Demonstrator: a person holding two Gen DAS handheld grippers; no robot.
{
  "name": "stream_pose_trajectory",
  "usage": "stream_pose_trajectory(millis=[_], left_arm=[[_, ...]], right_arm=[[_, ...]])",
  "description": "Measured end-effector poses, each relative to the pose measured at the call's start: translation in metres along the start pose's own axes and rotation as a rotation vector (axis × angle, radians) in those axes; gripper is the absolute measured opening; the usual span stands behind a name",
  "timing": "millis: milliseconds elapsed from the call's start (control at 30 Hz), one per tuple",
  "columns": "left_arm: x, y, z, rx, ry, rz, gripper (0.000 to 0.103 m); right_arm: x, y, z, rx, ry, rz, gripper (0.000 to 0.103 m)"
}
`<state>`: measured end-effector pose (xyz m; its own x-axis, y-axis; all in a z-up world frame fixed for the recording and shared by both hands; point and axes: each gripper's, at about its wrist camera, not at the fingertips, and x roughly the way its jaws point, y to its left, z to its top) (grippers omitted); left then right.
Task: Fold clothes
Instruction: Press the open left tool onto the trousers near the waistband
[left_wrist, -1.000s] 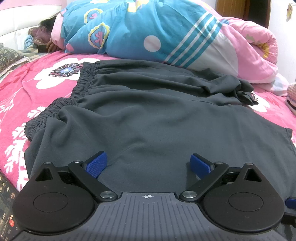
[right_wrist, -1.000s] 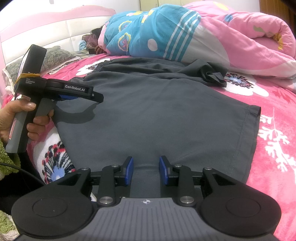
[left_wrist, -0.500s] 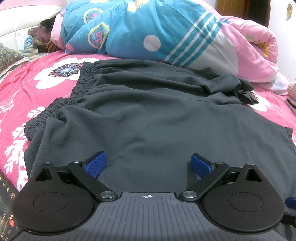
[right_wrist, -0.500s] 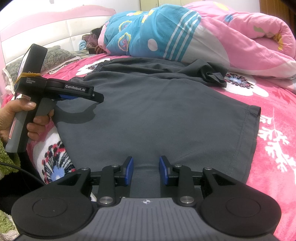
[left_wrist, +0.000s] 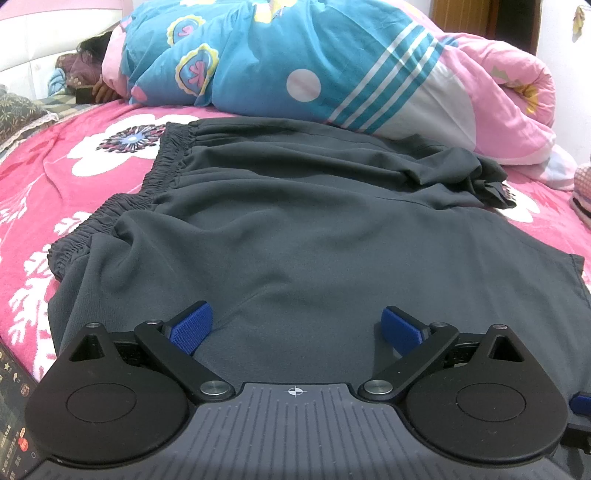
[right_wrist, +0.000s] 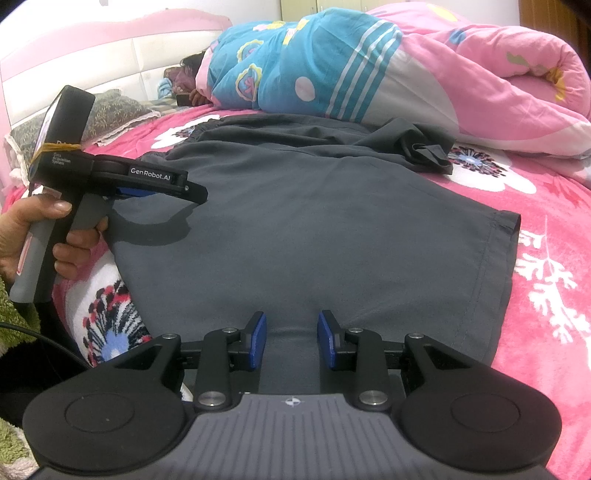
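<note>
Spread wide, the left gripper hovered over the near part of the dark grey shorts with nothing between its blue pads; whether they touched the cloth could not be told. The right gripper had its pads much closer together yet parted, with a low ridge of the same cloth lying in the gap and no clear pinch on it.

Both tools were angled down at the garment's near edge, which lay below and hidden under their bodies, so the cloth ran away from the fingers toward the far side of the bed. The long axis of the shorts ran left to right: the gathered elastic waistband was at the left, the hemmed leg opening at the right, and a bunched fold of fabric lay at the far right corner. By my judgement the left gripper was nearer the waistband and the right one nearer the hem, which suits a fold lifting the near edge over toward the far side.

Counted: one pair of shorts, two grippers, one hand in view holding the left tool's handle. Around them lay the pink flowered bedsheet, one rolled quilt along the far side, and a person lying under its left end
</note>
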<state>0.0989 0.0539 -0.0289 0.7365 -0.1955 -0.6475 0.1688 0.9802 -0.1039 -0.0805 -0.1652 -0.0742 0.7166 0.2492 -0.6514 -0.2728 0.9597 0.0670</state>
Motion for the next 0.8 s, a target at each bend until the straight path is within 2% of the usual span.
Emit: stream_pose_trajectory(millis=[800], left_arm=[[0.0003,-0.0015,0.0013,0.003,0.01,0.008,0.1]], right_arm=[[0.0,0.0014,0.0003,-0.008,0.006,-0.006,0.033]])
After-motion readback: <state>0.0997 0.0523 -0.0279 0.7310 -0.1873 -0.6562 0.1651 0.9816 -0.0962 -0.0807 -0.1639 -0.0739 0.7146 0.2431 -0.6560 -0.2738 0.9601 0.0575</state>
